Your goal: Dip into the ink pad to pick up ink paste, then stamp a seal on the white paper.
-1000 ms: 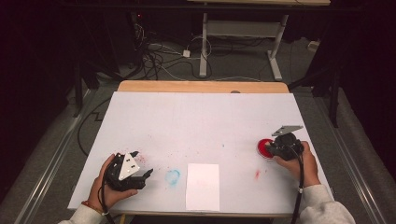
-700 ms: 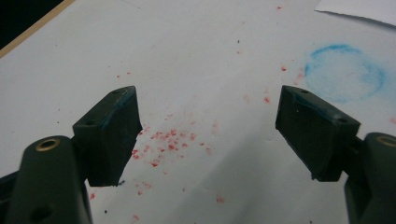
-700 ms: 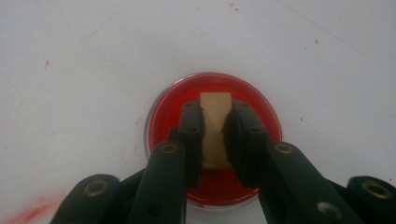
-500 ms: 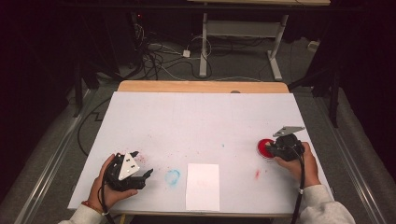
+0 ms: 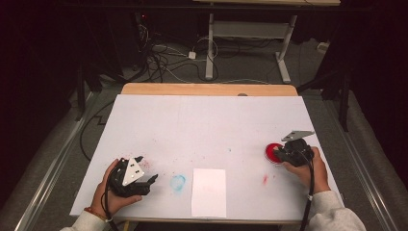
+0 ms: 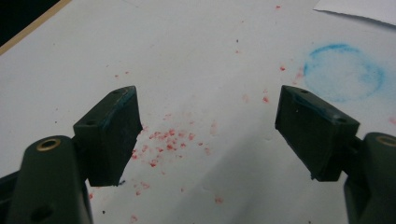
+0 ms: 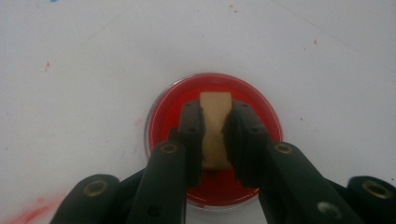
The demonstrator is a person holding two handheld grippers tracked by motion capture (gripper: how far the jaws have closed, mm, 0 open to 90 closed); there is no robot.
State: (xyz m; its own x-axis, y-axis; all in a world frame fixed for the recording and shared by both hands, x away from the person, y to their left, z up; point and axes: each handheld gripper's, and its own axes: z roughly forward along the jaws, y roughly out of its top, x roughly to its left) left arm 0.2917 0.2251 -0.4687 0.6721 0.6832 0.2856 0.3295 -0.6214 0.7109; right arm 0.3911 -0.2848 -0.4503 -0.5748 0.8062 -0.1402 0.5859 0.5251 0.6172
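Red dish (image 7: 212, 140): tan block (image 7: 215, 128) inside, pinched by right gripper (image 7: 214, 135).

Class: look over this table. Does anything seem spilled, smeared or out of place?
Yes. Red specks are scattered on the white table near the left gripper, a blue ring smear sits beside the white paper, and a red smudge lies near the red dish.
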